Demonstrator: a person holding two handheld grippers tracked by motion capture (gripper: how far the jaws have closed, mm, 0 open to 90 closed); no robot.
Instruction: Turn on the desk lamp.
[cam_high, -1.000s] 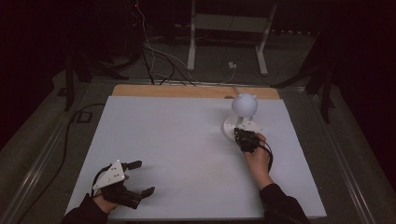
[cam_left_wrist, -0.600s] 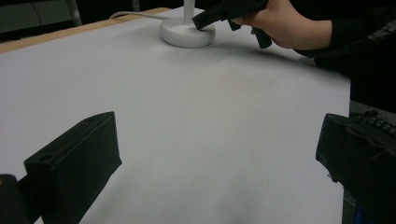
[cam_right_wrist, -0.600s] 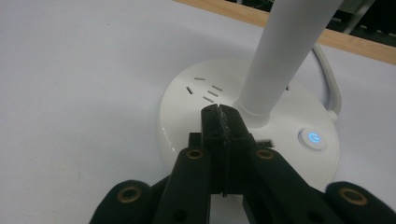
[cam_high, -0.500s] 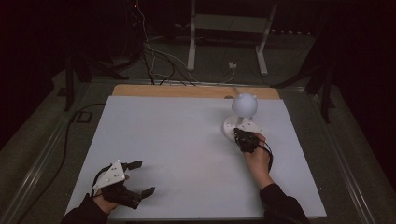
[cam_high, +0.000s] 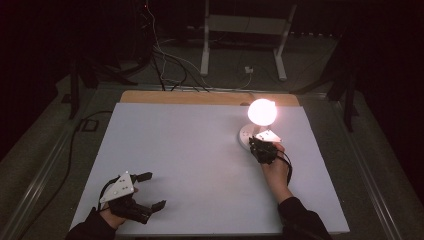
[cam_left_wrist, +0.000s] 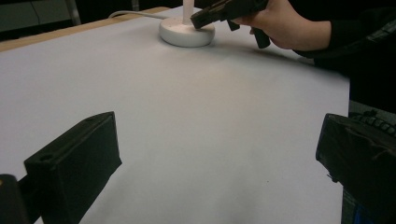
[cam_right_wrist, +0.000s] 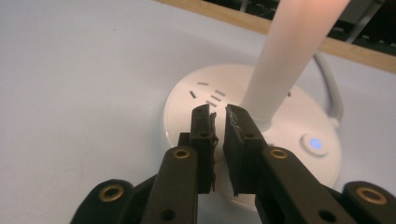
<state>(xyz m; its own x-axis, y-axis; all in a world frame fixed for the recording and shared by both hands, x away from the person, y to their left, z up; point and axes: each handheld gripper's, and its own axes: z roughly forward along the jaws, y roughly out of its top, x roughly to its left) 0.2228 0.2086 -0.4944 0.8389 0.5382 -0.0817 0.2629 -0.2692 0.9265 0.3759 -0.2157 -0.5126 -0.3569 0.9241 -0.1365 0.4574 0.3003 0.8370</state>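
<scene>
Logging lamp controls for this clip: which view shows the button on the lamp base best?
The right gripper view: the round button sits close up on the lamp base, with a blue mark on it. In the left gripper view the base is far off, the button not discernible. In the high view the base is too small to tell.

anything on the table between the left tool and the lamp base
Nothing: in the left gripper view, only bare white table stretches from the left tool to the lamp base.
</scene>
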